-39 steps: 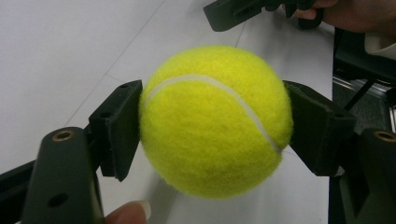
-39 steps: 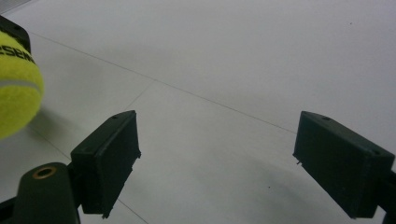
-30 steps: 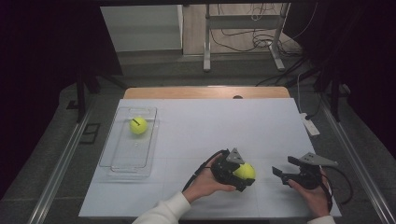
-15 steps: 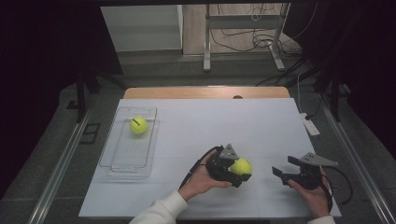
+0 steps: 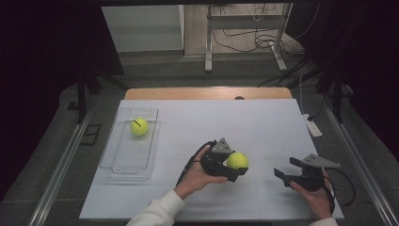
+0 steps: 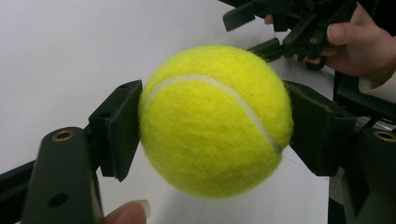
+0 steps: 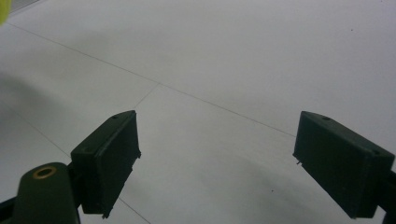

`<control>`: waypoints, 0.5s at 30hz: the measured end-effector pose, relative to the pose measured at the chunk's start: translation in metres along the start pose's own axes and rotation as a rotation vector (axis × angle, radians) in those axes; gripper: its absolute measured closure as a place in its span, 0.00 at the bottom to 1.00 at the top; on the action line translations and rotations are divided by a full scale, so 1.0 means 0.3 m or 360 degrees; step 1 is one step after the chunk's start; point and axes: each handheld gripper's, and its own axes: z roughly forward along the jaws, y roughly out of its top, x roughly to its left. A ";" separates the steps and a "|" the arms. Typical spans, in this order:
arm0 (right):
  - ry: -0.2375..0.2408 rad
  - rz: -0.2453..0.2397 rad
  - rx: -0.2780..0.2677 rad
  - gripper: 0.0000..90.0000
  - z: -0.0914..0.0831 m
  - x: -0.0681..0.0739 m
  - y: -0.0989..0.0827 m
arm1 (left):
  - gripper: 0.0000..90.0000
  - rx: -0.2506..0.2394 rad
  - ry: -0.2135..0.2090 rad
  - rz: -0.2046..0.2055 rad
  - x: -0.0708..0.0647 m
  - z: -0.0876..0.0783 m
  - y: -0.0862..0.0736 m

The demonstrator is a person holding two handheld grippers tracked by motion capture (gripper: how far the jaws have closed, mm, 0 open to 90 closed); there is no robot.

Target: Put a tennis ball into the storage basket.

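Left tool (image 5: pixel 234 165) has moved a little in the last second — it has slid left and a touch farther up the counter (image 5: pixel 263 127), taking the ball with it. Small shift, but it points toward the tray, so I'd read this as the carry just getting going, not a placement.

Grip: tennis ball (image 6: pixel 215 119) is clamped between the left tool's two black pads, one on each flank, seam running across the front. In the left gripper view there's white counter under the ball with no contact that I can see — looks lifted clear, though from the high view I can't tell how high.

Right tool (image 5: pixel 289 174) hasn't budged — same spot near the front right of the counter, jaws spread wide, nothing between them. The right gripper view looks out between the pads at bare counter.

Containers: one clear plastic tray (image 5: pixel 117 165) at the left side of the counter, well apart from the held ball. Inside it sits a second tennis ball (image 5: pixel 139 126), toward the far end; the near part of the tray is free.

Judgement: one ball binned, one in transit. The open near half of the tray gives room to drop without knocking the ball already there.
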 end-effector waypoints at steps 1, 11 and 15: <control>-0.0004 0.0000 0.0002 0.16 0.000 -0.001 0.000 | 0.29 -0.0011 0.0012 -0.0008 0.007 -0.009 0.002; -0.0003 -0.0007 0.0001 0.16 0.000 -0.001 0.000 | 0.29 -0.0060 0.0070 -0.0020 0.031 -0.058 0.013; -0.0005 -0.0006 0.0005 0.16 0.001 -0.001 0.000 | 0.29 -0.0091 0.0093 -0.0026 0.043 -0.087 0.019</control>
